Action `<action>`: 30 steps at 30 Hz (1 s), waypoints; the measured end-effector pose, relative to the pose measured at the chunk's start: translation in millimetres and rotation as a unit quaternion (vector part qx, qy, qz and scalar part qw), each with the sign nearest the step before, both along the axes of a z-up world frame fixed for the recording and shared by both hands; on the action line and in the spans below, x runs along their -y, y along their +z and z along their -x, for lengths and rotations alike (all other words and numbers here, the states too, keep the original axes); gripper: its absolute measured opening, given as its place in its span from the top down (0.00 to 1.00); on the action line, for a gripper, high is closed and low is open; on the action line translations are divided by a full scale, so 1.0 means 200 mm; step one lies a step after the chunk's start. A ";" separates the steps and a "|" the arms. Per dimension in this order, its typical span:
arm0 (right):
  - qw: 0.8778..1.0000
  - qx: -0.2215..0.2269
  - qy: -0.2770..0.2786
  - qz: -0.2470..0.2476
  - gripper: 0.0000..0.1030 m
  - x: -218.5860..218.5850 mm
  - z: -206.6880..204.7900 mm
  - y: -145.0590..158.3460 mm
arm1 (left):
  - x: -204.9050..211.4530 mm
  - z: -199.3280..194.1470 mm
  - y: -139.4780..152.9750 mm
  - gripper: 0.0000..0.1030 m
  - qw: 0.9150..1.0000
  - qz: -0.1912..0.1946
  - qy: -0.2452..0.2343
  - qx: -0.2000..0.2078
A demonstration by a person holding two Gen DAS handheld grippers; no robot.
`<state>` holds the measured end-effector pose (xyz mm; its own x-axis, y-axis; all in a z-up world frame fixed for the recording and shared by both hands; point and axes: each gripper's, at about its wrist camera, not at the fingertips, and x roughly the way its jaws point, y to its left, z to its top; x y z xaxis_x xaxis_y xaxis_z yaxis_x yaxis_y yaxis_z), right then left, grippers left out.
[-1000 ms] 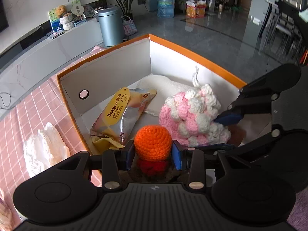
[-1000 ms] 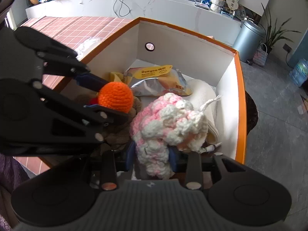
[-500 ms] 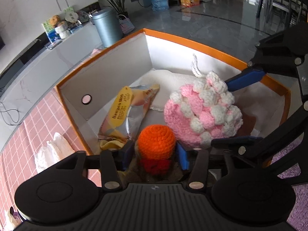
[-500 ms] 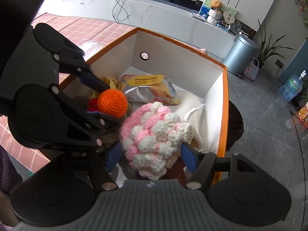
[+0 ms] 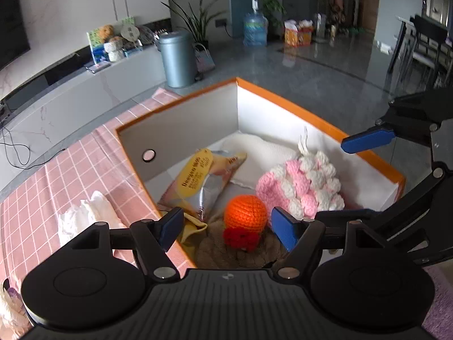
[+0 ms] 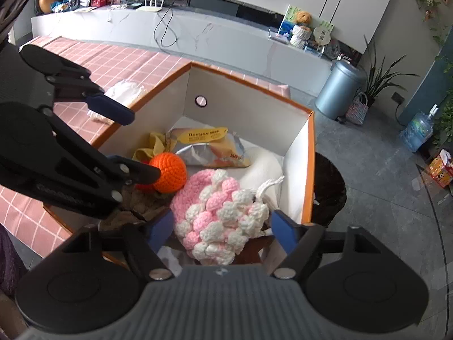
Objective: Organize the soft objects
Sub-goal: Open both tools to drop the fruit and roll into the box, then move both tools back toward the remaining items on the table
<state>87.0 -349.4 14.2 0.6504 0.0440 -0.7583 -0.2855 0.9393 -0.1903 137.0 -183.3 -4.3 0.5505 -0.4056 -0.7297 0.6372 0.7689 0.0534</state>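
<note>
Both tools are opening wide over the box [image 5: 311, 116]: left tool [image 5: 226, 228] clear of the orange ball [image 5: 245, 212], right tool [image 6: 222, 233] off the pink-and-white hat [image 6: 218, 215].

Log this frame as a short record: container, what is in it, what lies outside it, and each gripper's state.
container: white box with orange rim on a pink checked cloth
contents: orange crochet ball, pink-and-white crochet piece, snack bag, white pillow, brown knit item
outside box: white crumpled item on the cloth
left gripper: jaws opening, ball between them, pads clear of it
right gripper: jaws opening, pink-and-white piece between them, no longer squeezed
</note>
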 end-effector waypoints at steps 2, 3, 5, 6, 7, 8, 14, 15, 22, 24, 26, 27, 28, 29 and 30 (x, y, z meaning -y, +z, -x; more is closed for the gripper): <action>1.000 0.010 -0.006 0.001 0.20 -0.01 0.01 0.01 | -0.03 0.02 0.02 0.19 1.000 0.011 0.009 0.005; 1.000 0.014 -0.008 0.002 0.19 -0.01 0.02 0.02 | -0.04 0.03 0.03 0.19 1.000 0.015 0.016 0.009; 1.000 0.020 -0.012 0.002 0.18 -0.02 0.03 0.03 | -0.07 0.05 0.05 0.19 0.999 0.024 0.022 0.014; 1.000 0.023 -0.016 0.001 0.18 -0.02 0.04 0.03 | -0.09 0.06 0.06 0.19 0.999 0.029 0.026 0.015; 0.999 0.026 -0.019 -0.001 0.16 -0.02 0.05 0.04 | -0.10 0.07 0.06 0.19 0.999 0.034 0.029 0.016; 0.999 0.031 -0.025 -0.003 0.15 -0.02 0.05 0.04 | -0.13 0.08 0.07 0.19 0.999 0.040 0.032 0.018; 0.996 0.057 -0.057 -0.033 0.10 -0.04 0.10 0.06 | -0.23 0.15 0.09 0.19 0.996 0.073 0.052 0.024; 0.995 0.062 -0.061 -0.037 0.10 -0.05 0.11 0.07 | -0.25 0.16 0.10 0.19 0.995 0.077 0.056 0.026; 0.990 0.106 -0.069 -0.067 0.09 -0.18 0.15 0.10 | -0.42 0.23 0.10 0.19 0.989 0.102 0.096 0.037; 0.988 0.115 -0.072 -0.072 0.09 -0.22 0.16 0.10 | -0.47 0.25 0.10 0.19 0.987 0.109 0.110 0.041; 0.986 0.123 -0.071 -0.084 0.09 -0.27 0.17 0.10 | -0.54 0.27 0.10 0.19 0.985 0.116 0.124 0.044; 0.985 0.127 -0.066 -0.093 0.09 -0.30 0.17 0.10 | -0.57 0.28 0.10 0.19 0.983 0.119 0.132 0.046; 0.984 0.132 -0.059 -0.103 0.09 -0.32 0.17 0.11 | -0.60 0.29 0.10 0.19 0.982 0.122 0.139 0.049; 0.983 0.135 -0.052 -0.110 0.09 -0.35 0.17 0.11 | -0.64 0.29 0.09 0.19 0.980 0.124 0.146 0.054; 0.983 0.137 -0.045 -0.113 0.09 -0.39 0.17 0.11 | -0.67 0.30 0.09 0.19 0.978 0.127 0.154 0.058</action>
<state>52.7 -272.2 36.1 0.8379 0.1240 -0.5316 -0.1662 0.9856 -0.0320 76.6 -49.1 14.5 0.7483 -0.3684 -0.5517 0.3747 0.9210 -0.1067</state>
